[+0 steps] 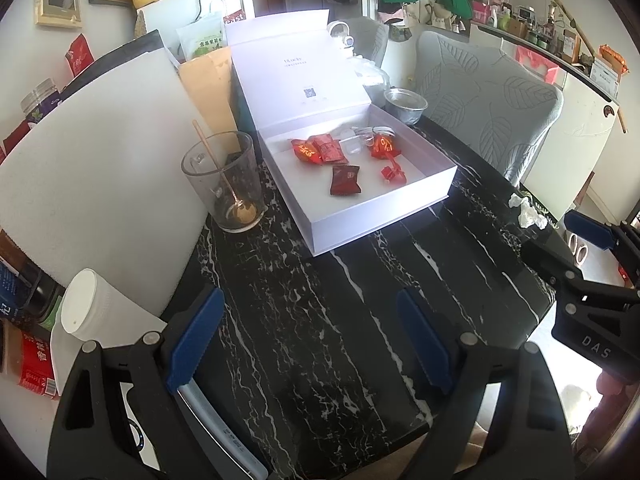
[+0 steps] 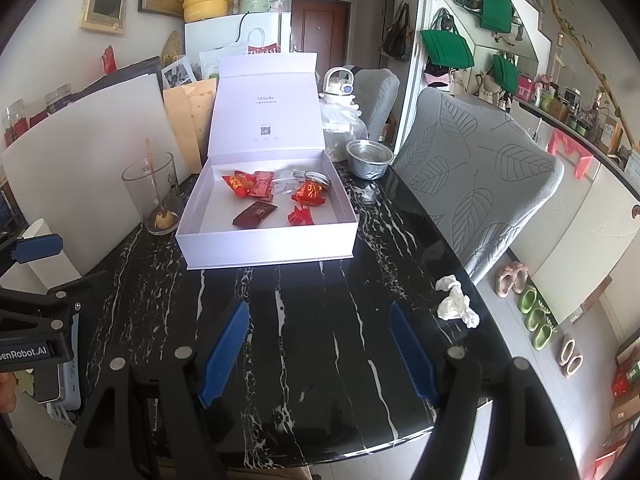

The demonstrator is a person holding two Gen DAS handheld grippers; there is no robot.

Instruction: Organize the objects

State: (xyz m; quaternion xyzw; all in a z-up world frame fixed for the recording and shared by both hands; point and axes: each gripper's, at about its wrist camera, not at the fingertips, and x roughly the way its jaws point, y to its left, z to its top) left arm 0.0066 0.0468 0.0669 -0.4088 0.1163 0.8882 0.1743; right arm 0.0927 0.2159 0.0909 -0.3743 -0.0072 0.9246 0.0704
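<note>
Lid raised, box [image 2: 264, 240] (red packets [image 2: 256, 186])

"ULucky" printed inside raised lid [image 2: 266, 98] of white box, small unreadable line beneath; QR code [image 2: 265, 131] lower on same lid. "DAS" read on black body of right gripper [image 1: 596, 350], as seen from left wrist view. "enRobot.AI" read on body of left gripper [image 2: 28, 350] at frame edge, first letters cut off. "east" seen in white on red bag [image 1: 234, 20] behind box. Chinese characters on red candy wrappers [image 2: 240, 184] and green pouch [image 1: 202, 38], too small to be read.
</note>
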